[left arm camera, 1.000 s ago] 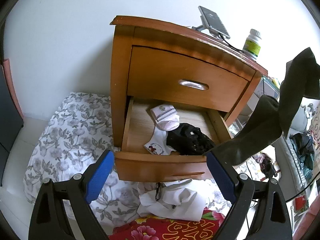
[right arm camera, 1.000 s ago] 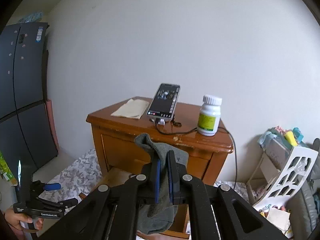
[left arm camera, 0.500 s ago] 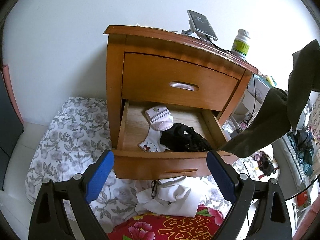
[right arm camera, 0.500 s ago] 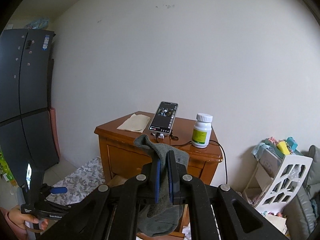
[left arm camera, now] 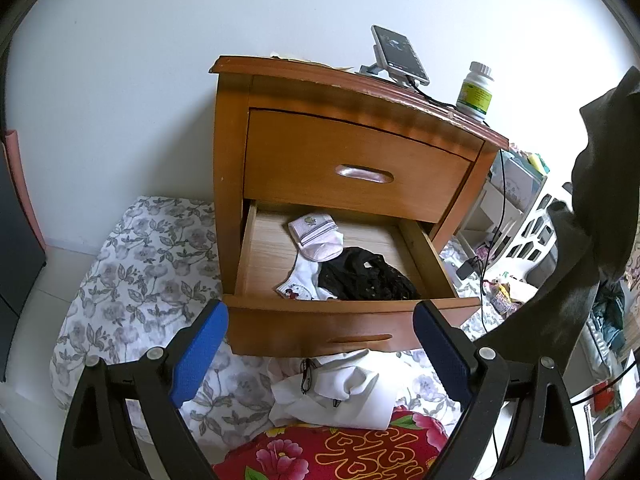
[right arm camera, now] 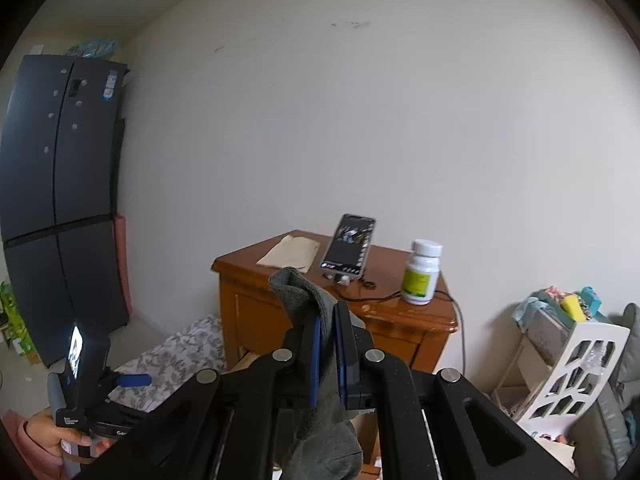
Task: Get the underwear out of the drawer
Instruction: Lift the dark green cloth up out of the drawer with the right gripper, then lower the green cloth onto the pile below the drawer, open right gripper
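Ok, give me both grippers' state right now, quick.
Left gripper: open, holding nothing, pointed at the open drawer.
Right gripper: closed on a grey sock, lifted clear of the drawer.

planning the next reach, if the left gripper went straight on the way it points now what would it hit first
Probably the open lower drawer: the left gripper, jaws open and empty, aims at its front panel or just over it toward the black underwear. Depth is unclear.

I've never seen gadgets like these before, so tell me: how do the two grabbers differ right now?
The left gripper has its jaws spread wide with nothing between them; the right gripper has its jaws pressed shut on a grey sock. The left gripper looks down at the open drawer of clothes; the right gripper faces the nightstand top and wall. Both have black arms with blue pads.
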`<state>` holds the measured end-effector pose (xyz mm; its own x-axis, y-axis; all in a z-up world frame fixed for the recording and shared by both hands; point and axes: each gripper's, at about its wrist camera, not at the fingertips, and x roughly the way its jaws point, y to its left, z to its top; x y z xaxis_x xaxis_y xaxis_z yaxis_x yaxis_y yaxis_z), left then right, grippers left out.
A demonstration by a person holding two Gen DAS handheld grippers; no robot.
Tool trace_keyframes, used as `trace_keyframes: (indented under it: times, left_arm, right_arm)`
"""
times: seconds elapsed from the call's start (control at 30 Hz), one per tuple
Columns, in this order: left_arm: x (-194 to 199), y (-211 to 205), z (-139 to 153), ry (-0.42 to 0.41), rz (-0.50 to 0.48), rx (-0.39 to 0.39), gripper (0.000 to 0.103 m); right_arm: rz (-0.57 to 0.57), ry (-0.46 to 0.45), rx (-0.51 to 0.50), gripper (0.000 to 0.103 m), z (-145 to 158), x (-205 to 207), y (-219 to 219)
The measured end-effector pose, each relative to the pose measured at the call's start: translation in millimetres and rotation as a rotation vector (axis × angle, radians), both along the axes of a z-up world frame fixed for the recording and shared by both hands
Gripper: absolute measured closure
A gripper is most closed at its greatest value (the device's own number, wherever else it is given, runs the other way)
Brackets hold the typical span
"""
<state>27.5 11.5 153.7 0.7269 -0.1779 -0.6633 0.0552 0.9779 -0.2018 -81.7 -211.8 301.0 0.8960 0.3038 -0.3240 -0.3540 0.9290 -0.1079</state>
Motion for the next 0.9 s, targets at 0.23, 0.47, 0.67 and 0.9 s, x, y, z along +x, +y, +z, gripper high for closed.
trace_keyframes:
  times: [0.23, 0.47, 0.67, 0.9]
  left_arm:
    - [0, 4, -3, 0.006, 0.01, -0.005, 0.009]
    - [2, 8, -8, 0.017, 0.02, -0.01, 0.009]
    - [6, 8, -12, 0.03, 0.019, -0.012, 0.009]
    - [9, 9, -18, 0.046, 0.02, -0.012, 0.009]
  right_arm:
    - [0.08, 0.07, -0.033, 0.096, -23, 8, 30]
    - [0.122, 0.148, -0.053, 0.096, -49, 22, 49]
    - [0.129, 0.27, -0.125, 0.096, -94, 43, 61]
    - [0.094, 0.415, -0.188, 0.096, -154, 65, 53]
